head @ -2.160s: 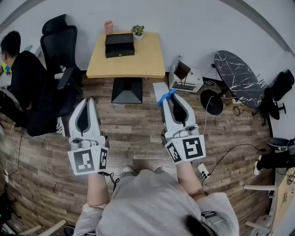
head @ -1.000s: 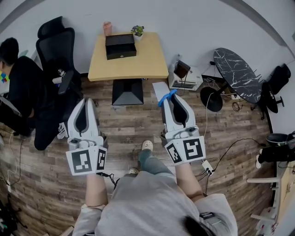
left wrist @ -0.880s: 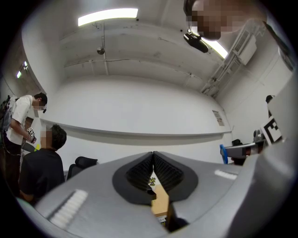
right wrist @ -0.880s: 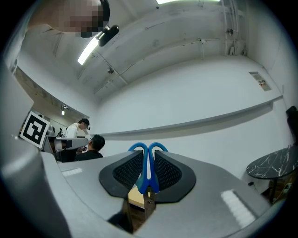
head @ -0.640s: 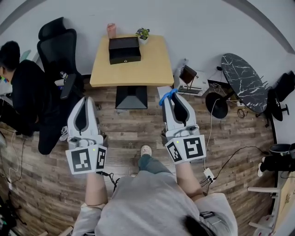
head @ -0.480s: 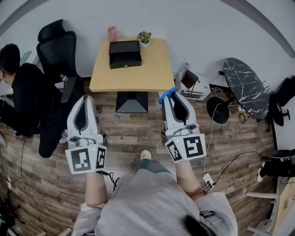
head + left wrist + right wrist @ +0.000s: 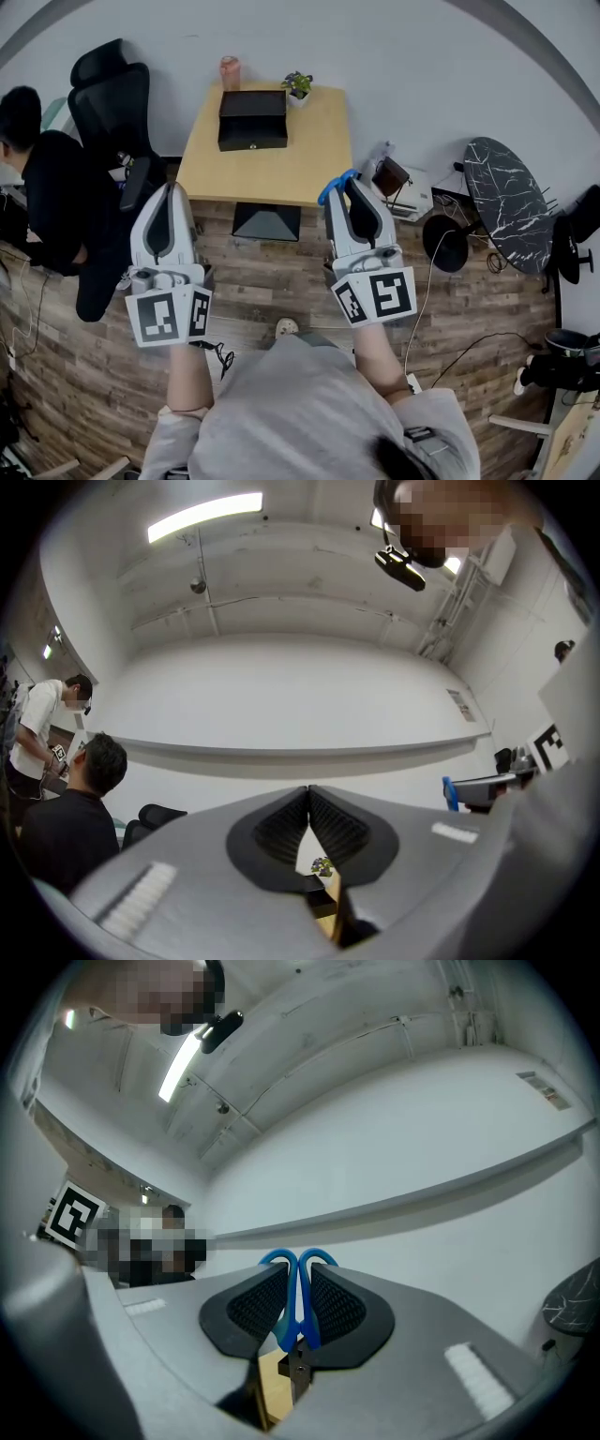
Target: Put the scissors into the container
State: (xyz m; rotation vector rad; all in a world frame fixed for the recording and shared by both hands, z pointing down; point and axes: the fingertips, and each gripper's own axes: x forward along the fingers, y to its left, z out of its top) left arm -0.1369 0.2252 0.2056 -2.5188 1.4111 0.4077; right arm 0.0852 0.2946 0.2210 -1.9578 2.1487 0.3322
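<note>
My right gripper (image 7: 339,184) is shut on blue-handled scissors (image 7: 335,180), whose handles stick out past the fingertips, level with the near edge of a wooden table (image 7: 281,164). In the right gripper view the scissors (image 7: 298,1283) stand clamped between the ribbed pads. A black box container (image 7: 252,118) sits at the back of the table, well ahead of both grippers. My left gripper (image 7: 171,189) is shut and holds nothing; in its own view the pads (image 7: 308,799) meet, with the box (image 7: 317,891) showing below them.
A small potted plant (image 7: 300,85) and a pink cup (image 7: 230,71) stand behind the box. A black office chair (image 7: 105,94) and a seated person (image 7: 47,178) are at the left. A marble round table (image 7: 506,202) and cables lie at the right.
The person has walked forward, so the table and box are nearer and the right gripper's tip now reaches the table's near edge. Both grippers stay shut as before.
</note>
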